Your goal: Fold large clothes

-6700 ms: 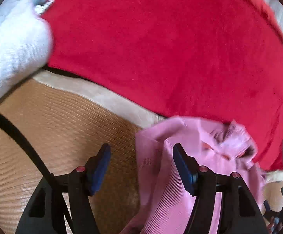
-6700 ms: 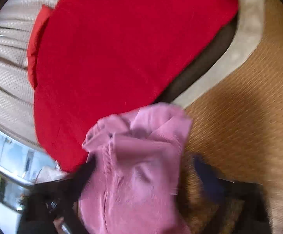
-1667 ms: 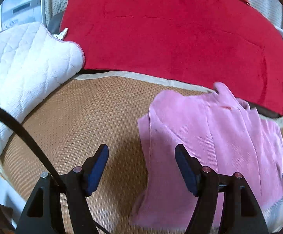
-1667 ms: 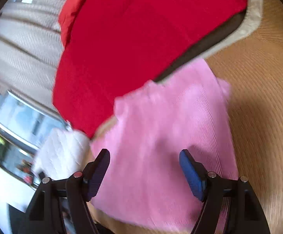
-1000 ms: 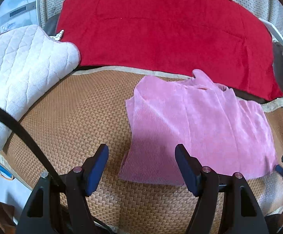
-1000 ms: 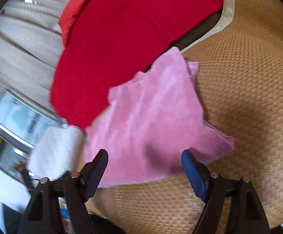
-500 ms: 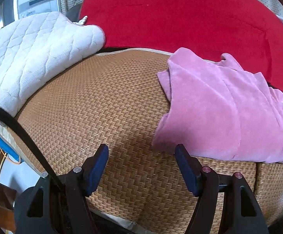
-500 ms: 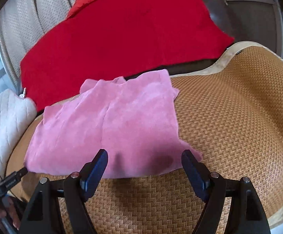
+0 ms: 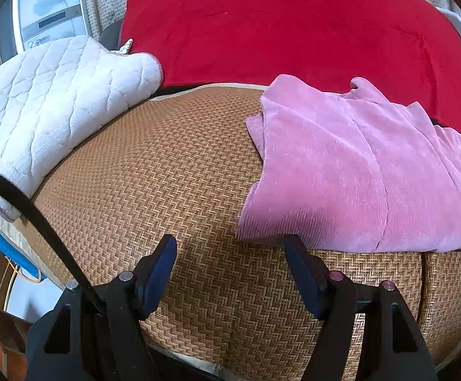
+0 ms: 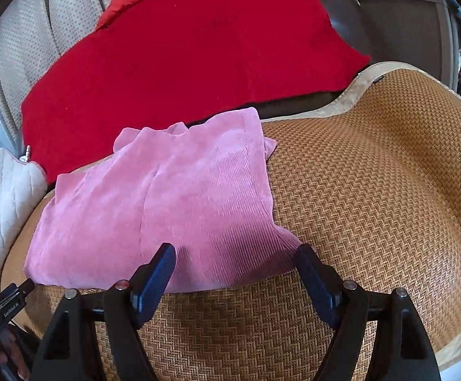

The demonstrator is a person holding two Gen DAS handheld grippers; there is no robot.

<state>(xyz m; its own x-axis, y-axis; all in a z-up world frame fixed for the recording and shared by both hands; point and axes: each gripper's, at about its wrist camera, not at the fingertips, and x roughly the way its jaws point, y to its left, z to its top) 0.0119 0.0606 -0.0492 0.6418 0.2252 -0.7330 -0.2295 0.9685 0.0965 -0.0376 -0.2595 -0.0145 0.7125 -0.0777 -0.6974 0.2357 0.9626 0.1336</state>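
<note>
so here's where we're at: the pink garment (image 9: 366, 177) is lying folded on the woven rattan mat (image 9: 167, 174), flat-ish, with a bit of collar or cuff poking up at its far edge, right against the red blanket (image 9: 293, 28). in the left wrist view it sits at about 2 o'clock from our left tongs (image 9: 230, 270), and its near corner comes down just beside the right-hand pad without touching it as far as we can tell. those tongs are spread apart with nothing between them, just bare mat.

in the right wrist view the same pink garment (image 10: 167, 203) fills the 11 to 12 o'clock area ahead of our right tongs (image 10: 235, 273). these are spread wide too, nothing gripped; the near hem of the garment runs across just beyond the pad tips, and we can't tell if the pads brush it.

the red blanket (image 10: 192, 47) lies spread out behind the mat at 12 o'clock in both views. a white quilted pad (image 9: 59, 101) sits at 10 o'clock in the left view, overlapping the mat's left edge. a bit of the other rig (image 10: 5, 304) peeks in at 8 o'clock of the right view.
</note>
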